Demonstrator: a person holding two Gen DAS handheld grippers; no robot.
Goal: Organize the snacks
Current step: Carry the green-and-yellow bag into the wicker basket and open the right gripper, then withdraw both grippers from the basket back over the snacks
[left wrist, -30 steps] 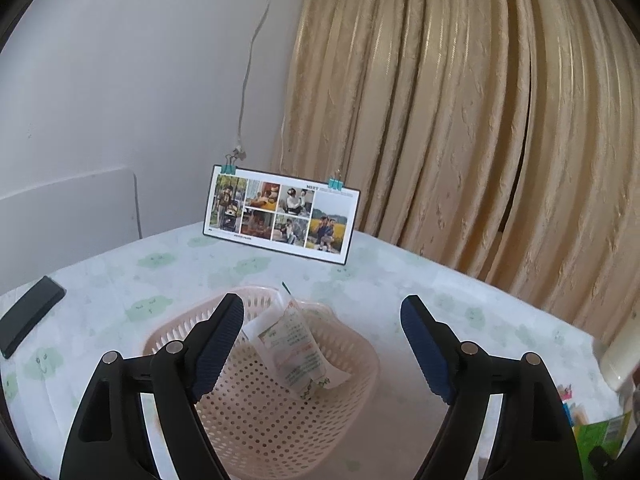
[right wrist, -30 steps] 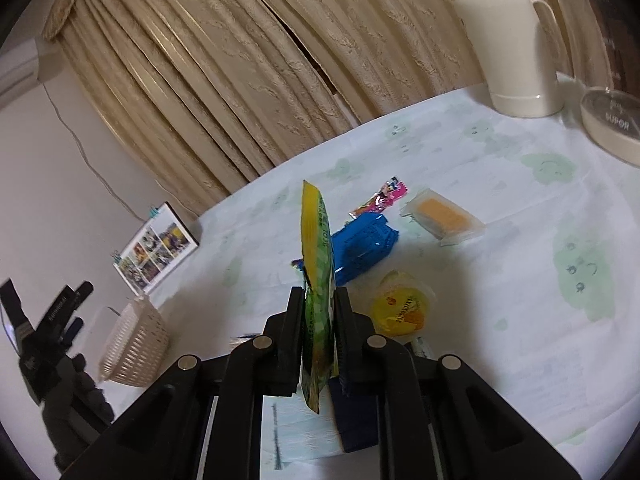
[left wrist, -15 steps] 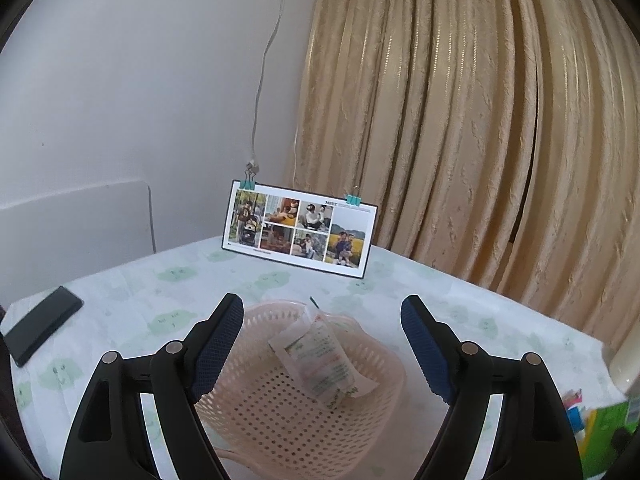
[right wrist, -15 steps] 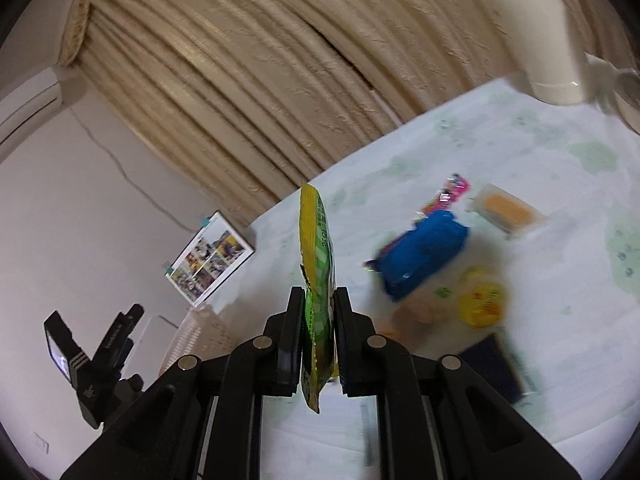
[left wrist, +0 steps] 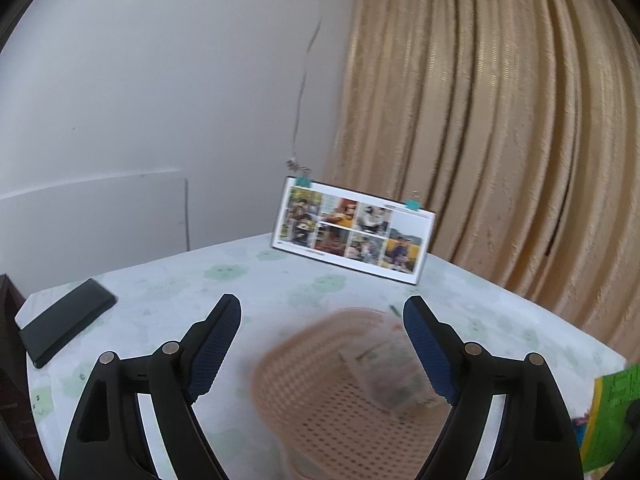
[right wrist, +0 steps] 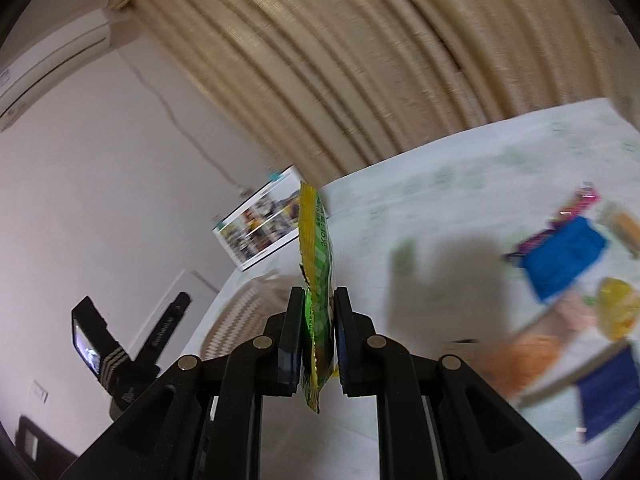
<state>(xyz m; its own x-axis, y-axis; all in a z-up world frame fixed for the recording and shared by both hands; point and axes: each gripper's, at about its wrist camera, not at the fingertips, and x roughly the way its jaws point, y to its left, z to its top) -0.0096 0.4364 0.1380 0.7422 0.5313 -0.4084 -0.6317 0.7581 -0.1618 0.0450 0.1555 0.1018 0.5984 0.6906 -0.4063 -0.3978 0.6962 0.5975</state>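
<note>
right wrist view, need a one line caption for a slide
Right hand-held gripper shut on a green snack packet, carried above the table toward the basket.

So that's one pink basket (left wrist: 320,396) with one pale packet (left wrist: 390,376) in it, one photo card (left wrist: 352,230) held by two teal clips, and one black phone (left wrist: 64,326) on the table. One green-yellow snack bag (right wrist: 318,276) is up in the air. The loose pile is blurry, but I count one blue pack (right wrist: 564,256), one yellow cup (right wrist: 618,308), one pink wrapper (right wrist: 580,200), one orange thing (right wrist: 524,360) and one dark blue pack (right wrist: 608,392).
</note>
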